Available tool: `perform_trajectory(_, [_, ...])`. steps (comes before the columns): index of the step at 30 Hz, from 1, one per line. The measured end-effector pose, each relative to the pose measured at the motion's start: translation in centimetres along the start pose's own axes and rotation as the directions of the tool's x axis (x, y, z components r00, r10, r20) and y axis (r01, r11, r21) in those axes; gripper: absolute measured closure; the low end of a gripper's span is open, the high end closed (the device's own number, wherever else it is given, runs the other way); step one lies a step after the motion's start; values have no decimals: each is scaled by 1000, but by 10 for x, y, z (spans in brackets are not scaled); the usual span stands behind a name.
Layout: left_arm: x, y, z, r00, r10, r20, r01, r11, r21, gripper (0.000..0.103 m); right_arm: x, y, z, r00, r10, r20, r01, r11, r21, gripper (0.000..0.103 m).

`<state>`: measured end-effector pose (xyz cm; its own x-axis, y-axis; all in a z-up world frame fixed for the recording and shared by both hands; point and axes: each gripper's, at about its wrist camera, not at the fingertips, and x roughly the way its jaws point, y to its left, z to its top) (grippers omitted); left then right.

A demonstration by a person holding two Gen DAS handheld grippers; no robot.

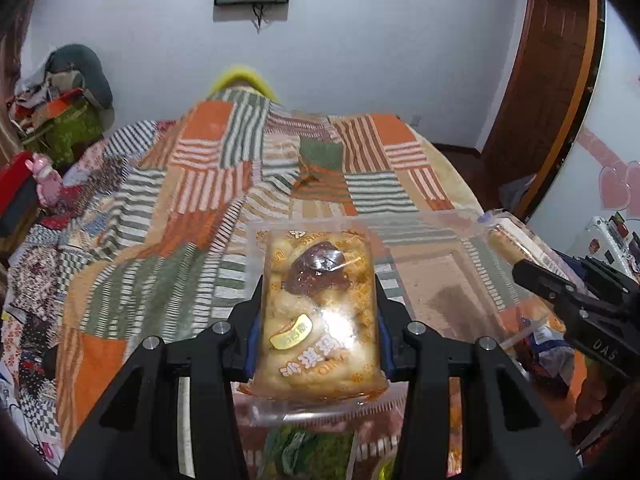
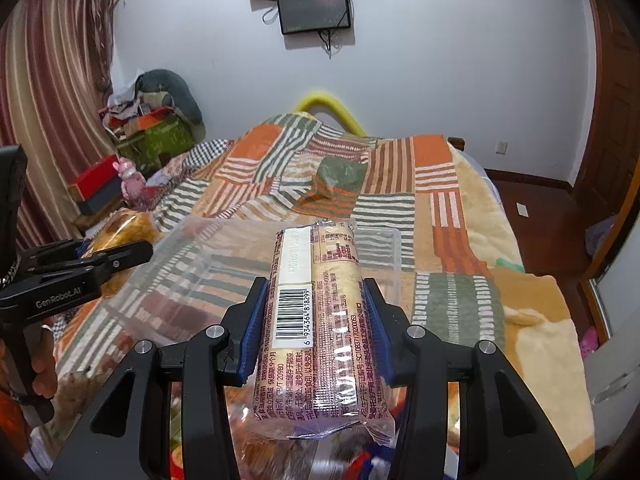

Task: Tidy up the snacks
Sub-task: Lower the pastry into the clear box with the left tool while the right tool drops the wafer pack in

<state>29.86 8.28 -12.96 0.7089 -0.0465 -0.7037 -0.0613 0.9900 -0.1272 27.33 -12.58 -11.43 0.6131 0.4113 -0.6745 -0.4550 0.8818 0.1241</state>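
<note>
Clamping a clear-wrapped pastry packet (image 1: 320, 312) between blue-padded fingers, the left gripper (image 1: 318, 320) holds it lengthwise above the bed, its far end reaching over the near-left rim of the clear plastic bin (image 1: 460, 220); the jaws press only on the soft sides, so I judge the slick film could slide out if the hold tilts or loosens before the packet is over the bin's floor. Alongside, the right gripper (image 2: 316, 320) has its jaws closed on a barcode-labelled snack roll (image 2: 316, 312), label upward, its far end over the bin's near rim; the same slip is possible here, and squeezing harder would likely crush the bread inside. Both grippers converge on one bin, near each other; the left gripper shows at the left edge of the right wrist view, so a collision of the two, or a knock that shoves the light bin across the patchwork quilt (image 2: 400, 184), seems the main hazard. More wrapped snacks (image 2: 280, 452) lie below the fingers at the bed's near edge; beyond the bin the quilt runs bare to the far end of the bed.
</note>
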Motion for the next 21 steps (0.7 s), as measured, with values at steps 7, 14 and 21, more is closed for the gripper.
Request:
perform_trajectory(7, [35,-7,1,997,-10,-78,13,999,33,59,19,0,7,999,7,-51,-8,1000,-18,60])
perform_trajectory(14, [47,-10,-6,992,-21,-127,26,999,44,59,37,7,5,993,1,-120,-7,999,-47,60])
perform_trajectory(21, [33,-17,-3,996,4,-92,4,997,82,48,31,5,6,992,-4,-126,-1,999,-45,59])
